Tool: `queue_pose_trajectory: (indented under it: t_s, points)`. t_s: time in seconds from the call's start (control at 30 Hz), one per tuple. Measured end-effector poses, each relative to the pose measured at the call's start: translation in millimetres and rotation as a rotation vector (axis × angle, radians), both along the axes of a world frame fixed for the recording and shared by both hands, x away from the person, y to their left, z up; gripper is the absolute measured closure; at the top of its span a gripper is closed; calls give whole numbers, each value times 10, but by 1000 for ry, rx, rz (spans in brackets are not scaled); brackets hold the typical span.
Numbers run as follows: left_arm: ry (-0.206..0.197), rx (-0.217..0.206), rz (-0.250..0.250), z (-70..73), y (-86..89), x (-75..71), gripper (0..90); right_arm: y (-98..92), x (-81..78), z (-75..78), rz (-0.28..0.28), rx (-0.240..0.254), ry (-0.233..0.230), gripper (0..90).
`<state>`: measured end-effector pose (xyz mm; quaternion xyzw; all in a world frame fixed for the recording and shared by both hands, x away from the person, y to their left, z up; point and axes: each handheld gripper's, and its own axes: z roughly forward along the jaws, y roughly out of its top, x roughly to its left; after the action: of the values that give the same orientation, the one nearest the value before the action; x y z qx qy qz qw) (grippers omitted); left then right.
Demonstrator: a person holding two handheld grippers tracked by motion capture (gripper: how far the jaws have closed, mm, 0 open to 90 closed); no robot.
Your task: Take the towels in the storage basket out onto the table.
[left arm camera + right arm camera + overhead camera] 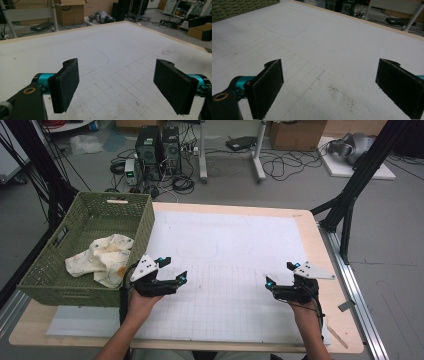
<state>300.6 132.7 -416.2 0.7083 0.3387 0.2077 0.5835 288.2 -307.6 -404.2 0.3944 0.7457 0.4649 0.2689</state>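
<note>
My left gripper [174,269] hovers over the front left of the white gridded mat [225,235], just right of the green basket. In the left gripper view its jaws [117,75] stand wide apart with only bare mat between the black pads [65,85]. My right gripper [280,274] hangs over the front right of the mat, and it [329,75] is open too, with nothing between its pads [399,87]. A crumpled cream cloth [102,257] with yellowish stains lies inside the green woven basket [145,227] at the table's left.
The mat covers most of the wooden table [320,250]. A dark smudge [339,96] marks the mat ahead of the right gripper. Black frame legs [350,185], computer towers [157,145] and cables stand on the floor beyond the table.
</note>
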Motion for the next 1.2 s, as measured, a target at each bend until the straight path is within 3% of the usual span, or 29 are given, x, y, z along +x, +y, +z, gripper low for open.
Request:
queue_pose_trajectory:
  t_s: [0.3, 0.6, 0.83, 1.2]
  points:
    - [2, -2, 14, 78, 13, -2, 211, -13, 4, 2, -14, 16, 8, 71]
    - [0, -11, 5, 195, 22, -22, 211, 4, 11, -8, -11, 0, 16, 71]
    - [9, -21, 9, 355, 16, -48, 211, -7, 15, -10, -9, 0, 17, 71]
    - [-12, -37, 16, 594, 94, -70, 212, 11, 10, -12, -10, -3, 20, 71]
